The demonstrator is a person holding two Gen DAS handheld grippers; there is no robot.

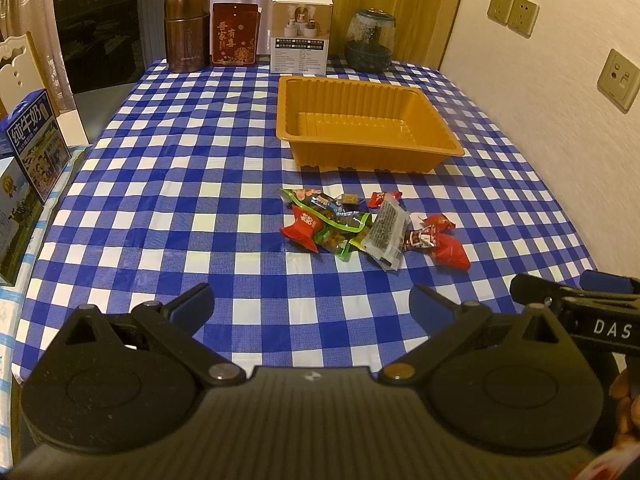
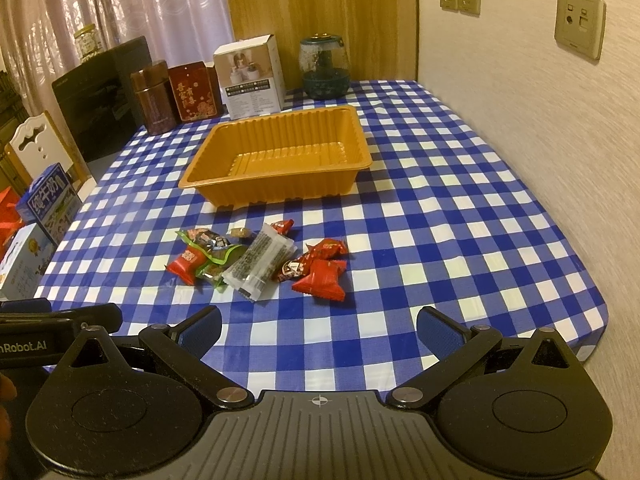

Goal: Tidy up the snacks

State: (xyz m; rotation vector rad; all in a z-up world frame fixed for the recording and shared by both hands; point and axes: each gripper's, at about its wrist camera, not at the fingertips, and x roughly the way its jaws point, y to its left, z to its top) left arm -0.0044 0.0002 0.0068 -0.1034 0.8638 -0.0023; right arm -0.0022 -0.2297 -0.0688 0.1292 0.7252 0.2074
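Note:
A small heap of wrapped snacks (image 1: 372, 226) lies on the blue-checked tablecloth: red candy packets, green-edged packets and a clear packet of dark seeds (image 1: 386, 232). It also shows in the right wrist view (image 2: 260, 260). An empty orange plastic tray (image 1: 448, 136) stands just behind the heap, also in the right wrist view (image 2: 360, 148). My left gripper (image 1: 312, 304) is open and empty, near the table's front edge, short of the heap. My right gripper (image 2: 320, 328) is open and empty, beside it on the right.
Along the back edge stand a brown canister (image 1: 187, 32), a red box (image 1: 235, 34), a white box (image 1: 301, 32) and a glass jar (image 1: 370, 40). A black appliance (image 1: 100, 28) and milk cartons (image 1: 34, 144) are on the left. A wall (image 1: 560, 120) borders the right.

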